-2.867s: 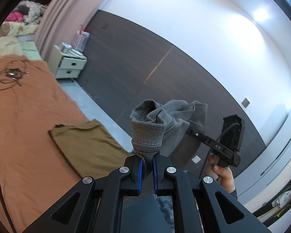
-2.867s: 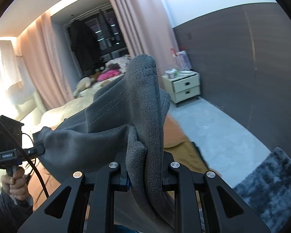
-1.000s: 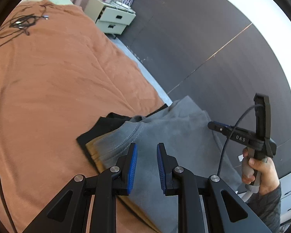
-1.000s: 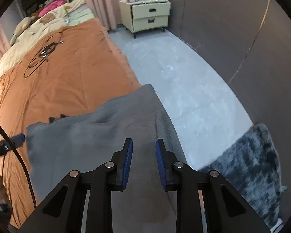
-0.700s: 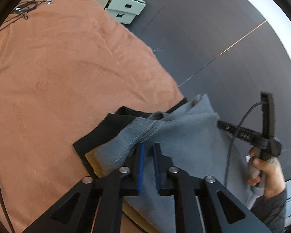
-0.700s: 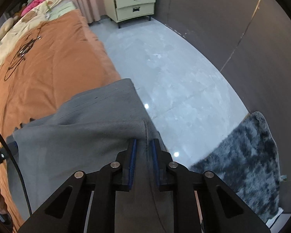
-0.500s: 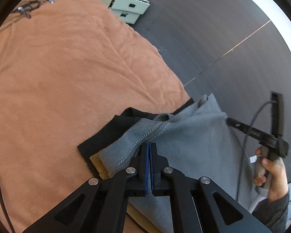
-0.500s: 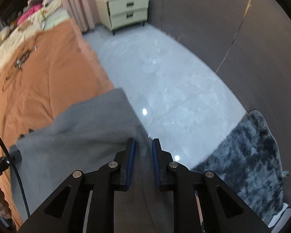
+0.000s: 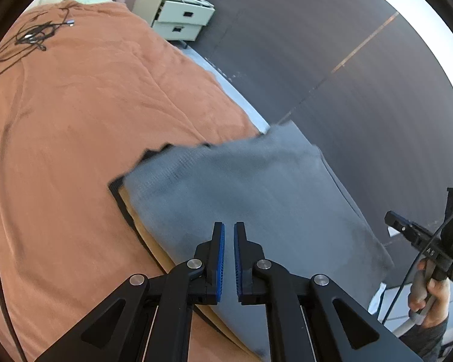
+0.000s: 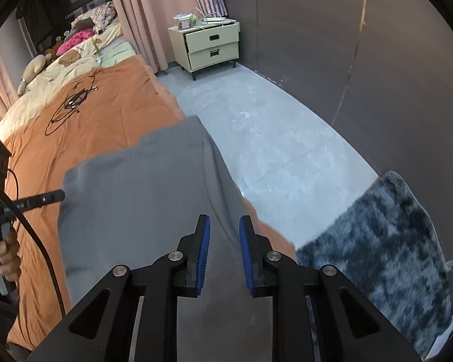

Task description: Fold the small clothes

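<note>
The grey garment [image 9: 250, 199] lies flat on the bed [image 9: 75, 120], at the edge nearest the floor [image 10: 271, 138], on top of 2 other folded pieces: a black one [image 9: 117, 191] and a tan one [image 9: 142, 226], both showing only at its border. The left gripper [image 9: 229, 235] hovers above the garment; its jaws have just been opening, stand slightly apart and grasp nothing. The right gripper [image 10: 225, 232] hovers above the garment's floor-side border; its jaws have just been opening, released, nothing between them.
</note>
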Motion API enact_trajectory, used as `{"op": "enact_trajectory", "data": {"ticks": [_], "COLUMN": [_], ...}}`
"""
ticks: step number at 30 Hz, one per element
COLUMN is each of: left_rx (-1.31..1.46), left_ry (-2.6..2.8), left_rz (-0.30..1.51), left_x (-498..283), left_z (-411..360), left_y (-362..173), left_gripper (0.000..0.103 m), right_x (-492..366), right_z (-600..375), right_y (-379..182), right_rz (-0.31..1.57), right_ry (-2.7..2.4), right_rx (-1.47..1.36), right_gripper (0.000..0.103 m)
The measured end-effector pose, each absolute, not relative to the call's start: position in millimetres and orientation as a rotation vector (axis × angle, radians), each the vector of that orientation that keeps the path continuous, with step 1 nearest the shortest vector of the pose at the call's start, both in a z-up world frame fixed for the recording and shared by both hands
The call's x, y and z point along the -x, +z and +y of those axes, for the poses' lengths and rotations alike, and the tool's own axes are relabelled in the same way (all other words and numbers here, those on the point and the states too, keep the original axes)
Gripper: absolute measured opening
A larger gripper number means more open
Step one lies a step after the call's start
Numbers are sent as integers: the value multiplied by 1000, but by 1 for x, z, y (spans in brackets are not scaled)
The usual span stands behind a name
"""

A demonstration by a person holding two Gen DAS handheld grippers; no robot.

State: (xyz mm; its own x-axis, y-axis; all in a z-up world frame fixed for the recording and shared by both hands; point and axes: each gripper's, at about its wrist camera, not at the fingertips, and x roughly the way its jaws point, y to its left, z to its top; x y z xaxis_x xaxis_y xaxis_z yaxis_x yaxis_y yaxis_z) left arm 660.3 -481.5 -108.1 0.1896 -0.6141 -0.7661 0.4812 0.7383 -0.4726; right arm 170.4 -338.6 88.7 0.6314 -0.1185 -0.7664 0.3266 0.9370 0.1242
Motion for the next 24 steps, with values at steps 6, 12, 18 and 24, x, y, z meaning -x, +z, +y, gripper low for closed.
{"op": "enact_trajectory", "data": {"ticks": [6, 12, 18, 24], "left_rx": [100, 58, 45, 41], "left_ry": [-811, -814, -803, -806], "left_rz": [1154, 1184, 1175, 1149], "left_x": [-629, -608, -595, -568], "left_z": [-497, -504, -490, -469], "left_y": [-110, -119, -116, -98], "left_gripper": [13, 13, 13, 13], "right_x": [-133, -127, -113, -87], "right_z": [-332, -347, -345, -332], "right_y": [61, 26, 24, 46], "right_rz": [836, 826, 836, 814], "right_ry": [-262, -319, -410, -430], "right_rx": [-283, -314, -314, -350], "right_gripper": [17, 14, 14, 17]}}
